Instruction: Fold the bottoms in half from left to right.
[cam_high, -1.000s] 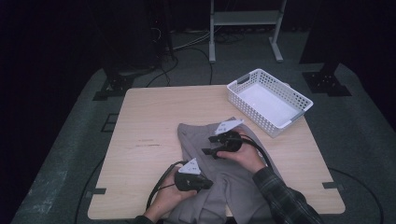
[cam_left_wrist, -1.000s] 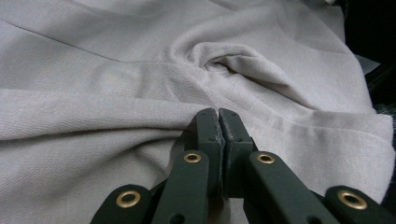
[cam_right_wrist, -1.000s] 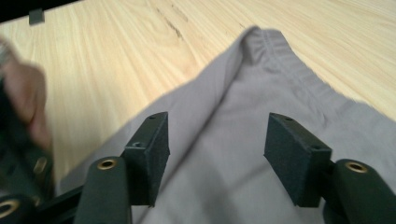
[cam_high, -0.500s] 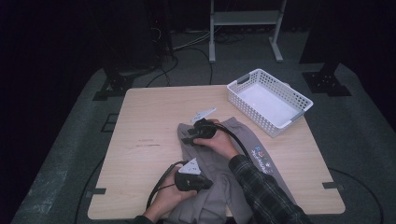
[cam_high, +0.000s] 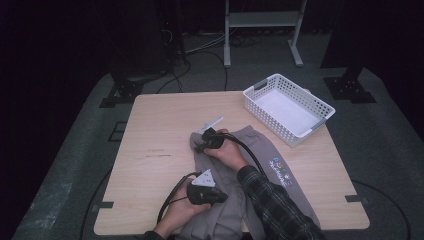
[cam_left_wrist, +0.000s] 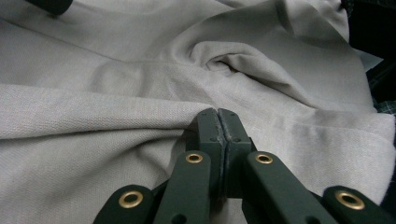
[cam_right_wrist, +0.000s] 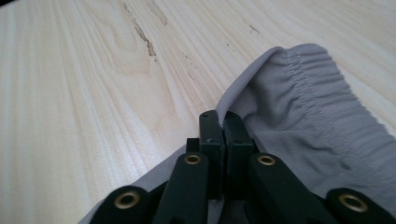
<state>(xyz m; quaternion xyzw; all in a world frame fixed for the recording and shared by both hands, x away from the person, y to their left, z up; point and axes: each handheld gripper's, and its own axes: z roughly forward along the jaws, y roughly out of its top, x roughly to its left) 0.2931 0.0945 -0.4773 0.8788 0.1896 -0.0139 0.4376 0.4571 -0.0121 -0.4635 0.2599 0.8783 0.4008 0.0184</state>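
- Dark floor with cables and a stand's legs lies beyond the pale wood bench (cam_high: 160, 135) that fills the middle of the high view.
- Grey shorts (cam_high: 235, 200) lie rumpled at the lower middle of that view, running from the bench's centre down to its near edge, with a small coloured print at their right.
- Left tool (cam_high: 220, 196) sits low in the frame on the near part of the shorts; in the left gripper view its jaws are pressed together on a fold of the cloth (cam_left_wrist: 140, 116).
- Right tool (cam_high: 196, 146) is at the shorts' upper left corner; its jaws have just been closing, and in the right gripper view they pinch the edge beside the gathered waistband (cam_right_wrist: 303, 88).
- Judged from both grips, the step in hand is taking hold of the garment to spread or fold it.
- Next move likely calls for lifting or drawing the two held points apart evenly, with both grips kept tight so the thin edge does not slip.
- White basket (cam_high: 320, 107) stands at the upper right of the bench, apart from the shorts and out of the way.
- Each tool's cable trails over the cloth and could snag a fold; the right sleeve (cam_high: 275, 210) lies across the garment.
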